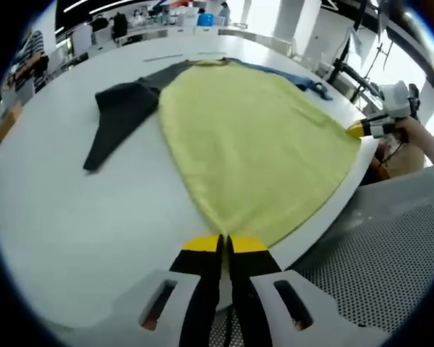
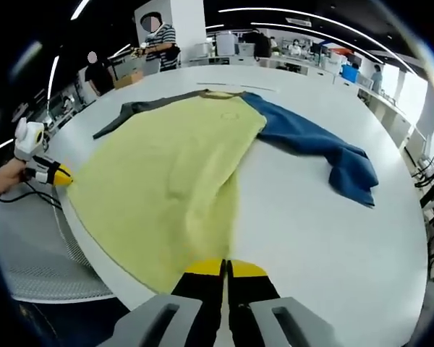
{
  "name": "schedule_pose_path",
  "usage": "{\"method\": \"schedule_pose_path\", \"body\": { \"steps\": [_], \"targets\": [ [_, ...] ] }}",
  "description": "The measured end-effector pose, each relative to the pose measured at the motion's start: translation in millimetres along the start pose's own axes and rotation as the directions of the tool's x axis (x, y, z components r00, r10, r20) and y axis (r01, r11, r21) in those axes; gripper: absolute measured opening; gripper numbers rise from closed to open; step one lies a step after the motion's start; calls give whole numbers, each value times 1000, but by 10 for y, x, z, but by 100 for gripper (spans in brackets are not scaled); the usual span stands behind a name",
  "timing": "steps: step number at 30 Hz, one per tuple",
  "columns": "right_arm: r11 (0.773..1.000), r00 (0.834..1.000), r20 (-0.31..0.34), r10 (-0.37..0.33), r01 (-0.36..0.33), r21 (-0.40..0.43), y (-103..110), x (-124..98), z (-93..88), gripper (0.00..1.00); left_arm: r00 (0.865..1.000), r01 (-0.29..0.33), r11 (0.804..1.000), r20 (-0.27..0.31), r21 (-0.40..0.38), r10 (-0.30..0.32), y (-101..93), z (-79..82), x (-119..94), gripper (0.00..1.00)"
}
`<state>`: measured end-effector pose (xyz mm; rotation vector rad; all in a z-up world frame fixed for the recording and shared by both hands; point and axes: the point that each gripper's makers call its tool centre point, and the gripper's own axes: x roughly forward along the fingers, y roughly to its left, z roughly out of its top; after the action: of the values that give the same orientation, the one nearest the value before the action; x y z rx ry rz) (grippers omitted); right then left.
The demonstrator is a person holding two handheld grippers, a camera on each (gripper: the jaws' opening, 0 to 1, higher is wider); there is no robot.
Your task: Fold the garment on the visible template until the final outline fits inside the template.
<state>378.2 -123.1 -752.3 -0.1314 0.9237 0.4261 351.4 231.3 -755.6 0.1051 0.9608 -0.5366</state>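
Note:
A garment with a yellow body (image 1: 253, 137), a dark grey sleeve (image 1: 123, 116) and a blue sleeve (image 1: 304, 81) lies spread flat on the white surface (image 1: 79, 217). My left gripper (image 1: 224, 242) is shut on one corner of the yellow hem at the surface's near edge. The right gripper (image 1: 362, 130) pinches the other hem corner at the right. In the right gripper view the yellow body (image 2: 173, 166) runs away from my shut right gripper (image 2: 226, 266), the blue sleeve (image 2: 325, 152) lies to the right, and the left gripper (image 2: 58, 176) holds the hem at the left.
A perforated metal top (image 1: 376, 253) shows beyond the white surface's edge. A hand (image 1: 419, 134) holds the right gripper. People (image 2: 159, 40) and desks stand at the far side of the room. White surface lies bare on both sides of the garment.

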Motion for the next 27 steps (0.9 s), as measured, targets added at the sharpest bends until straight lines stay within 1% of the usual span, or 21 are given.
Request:
{"method": "schedule_pose_path", "body": {
  "steps": [5,10,15,19,21,24,27],
  "targets": [
    [999,1000,8,-13,13,32,10,-87,-62,0,1000,-2,1000,8,-2,2,-6,16,-20,0],
    [999,1000,14,-15,14,53,43,-98,-92,0,1000,-7,1000,3,-7,7,13,16,-46,0],
    [999,999,2,-35,35,30,70,-86,-140,0,1000,-9,1000,-15,-10,9,9,-14,-52,0],
    [999,999,-7,-37,37,24,72,-85,-157,0,1000,-10,1000,-23,-3,10,6,-33,-56,0],
    [999,999,-6,-36,36,27,73,-83,-158,0,1000,-11,1000,-22,-3,11,7,-34,-58,0],
    [999,999,-5,-34,34,36,71,-73,-164,0,1000,-13,1000,-14,18,13,9,-27,-61,1],
    [998,999,3,-39,39,49,58,-77,-156,0,1000,-15,1000,-8,25,15,14,-16,-77,4]
  ]
}}
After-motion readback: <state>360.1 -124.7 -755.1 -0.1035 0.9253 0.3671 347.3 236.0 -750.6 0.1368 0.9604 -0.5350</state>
